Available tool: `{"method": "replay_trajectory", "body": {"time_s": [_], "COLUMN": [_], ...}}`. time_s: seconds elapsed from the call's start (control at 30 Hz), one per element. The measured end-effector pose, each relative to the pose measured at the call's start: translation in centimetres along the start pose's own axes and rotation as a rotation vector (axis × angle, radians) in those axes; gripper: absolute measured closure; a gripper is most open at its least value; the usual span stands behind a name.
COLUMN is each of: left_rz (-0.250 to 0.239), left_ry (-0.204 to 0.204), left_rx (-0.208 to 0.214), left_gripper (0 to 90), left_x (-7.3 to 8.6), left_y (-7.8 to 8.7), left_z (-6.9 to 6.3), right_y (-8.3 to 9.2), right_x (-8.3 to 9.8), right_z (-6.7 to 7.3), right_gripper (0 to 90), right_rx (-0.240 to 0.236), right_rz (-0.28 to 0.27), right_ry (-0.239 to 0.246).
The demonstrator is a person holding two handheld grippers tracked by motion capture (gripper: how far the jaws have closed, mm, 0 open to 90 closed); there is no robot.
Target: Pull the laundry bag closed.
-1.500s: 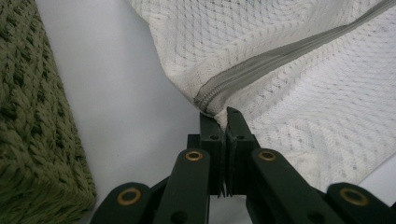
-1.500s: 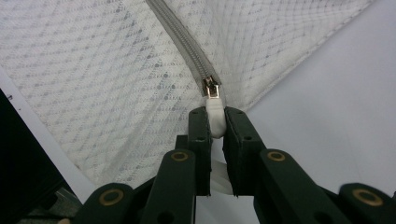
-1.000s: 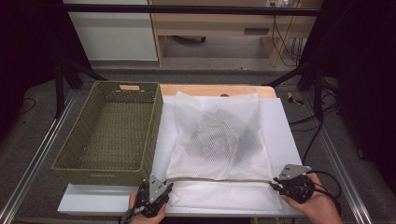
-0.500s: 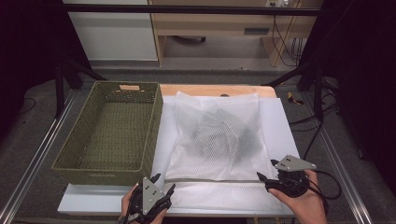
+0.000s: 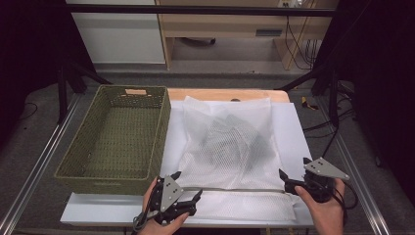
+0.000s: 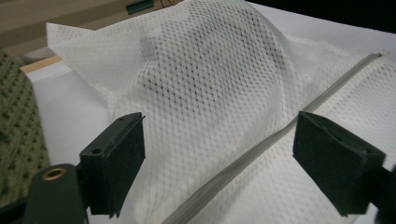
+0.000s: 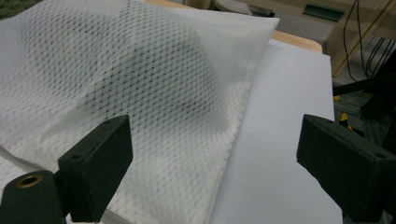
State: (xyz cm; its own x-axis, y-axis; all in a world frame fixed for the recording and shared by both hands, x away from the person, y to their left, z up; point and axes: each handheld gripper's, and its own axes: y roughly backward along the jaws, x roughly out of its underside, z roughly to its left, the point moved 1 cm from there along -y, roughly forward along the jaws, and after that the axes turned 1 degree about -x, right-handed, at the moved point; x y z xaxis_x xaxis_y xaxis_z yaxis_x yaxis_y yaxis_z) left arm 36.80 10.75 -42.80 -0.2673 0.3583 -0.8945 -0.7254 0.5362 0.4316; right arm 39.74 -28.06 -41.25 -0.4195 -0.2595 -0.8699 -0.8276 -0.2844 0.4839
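Note:
A white mesh bag with dark clothing inside lies flat on a white sheet, its grey zipper running along the near edge. My left gripper hovers at the zipper's left end. It has just been opening and stands open, with the mesh and zipper below its jaws and untouched. My right gripper is at the bag's near right corner. It too has just been opening and is open, with the bag's edge beneath its left jaw and bare sheet beneath the right.
A green woven basket with nothing in it stands left of the bag, close to my left gripper. The table's wooden far edge lies beyond the bag. Metal rails run along both sides, and cables trail at right.
Both grippers were shut at the zipper's ends and have opened, letting go of the bag. The left gripper has lifted and drawn back slightly. The bag lies as before.

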Motion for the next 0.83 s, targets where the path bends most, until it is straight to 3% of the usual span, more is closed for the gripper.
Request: {"method": "replay_trajectory", "body": {"time_s": [0.17, 0.27, 0.37, 0.43, 0.53, 0.7, 0.73, 0.77, 0.83], "left_rz": [-0.005, -0.013, -0.014, 0.007, 0.065, 0.077, 0.078, 0.104, 0.11], "left_ry": [0.044, 0.042, 0.073, 0.082, 0.052, 0.065, 0.09, 0.078, 0.056], "left_rx": [0.043, 0.057, 0.082, 0.089, 0.09, 0.095, 0.083, 0.086, 0.075], "left_gripper": [11.8, 10.3, 8.2, 7.6, 7.6, 7.6, 7.6, 7.6, 7.5], "left_x": [-1.3, -1.6, -1.5, -1.1, -0.4, 0.7, 1.2, 1.3, 1.2], "left_y": [-2.0, -3.2, -4.5, -5.4, -6.5, -6.7, -6.7, -6.7, -6.4], "left_z": [0.3, 0.6, 1.1, 1.2, 1.1, 1.1, 1.2, 1.1, 1.0], "right_y": [-0.1, -0.6, -1.3, -1.6, -1.8, -2.2, -2.3, -2.4, -2.5], "right_x": [0.7, 1.4, 2.3, 2.8, 3.8, 5.2, 5.3, 5.3, 5.4], "right_z": [-1.2, -1.8, -2.3, -2.3, -2.0, -2.1, -2.1, -2.1, -2.2], "right_gripper": [10.2, 11.9, 15.4, 15.8, 13.2, 11.1, 11.3, 11.6, 12.3], "right_rx": [0.016, 0.006, 0.019, 0.028, 0.034, 0.084, 0.094, 0.097, 0.107], "right_rz": [-0.02, -0.001, 0.031, 0.046, 0.053, 0.052, 0.054, 0.056, 0.061], "right_ry": [-0.057, -0.086, -0.101, -0.1, -0.112, -0.133, -0.131, -0.134, -0.139]}}
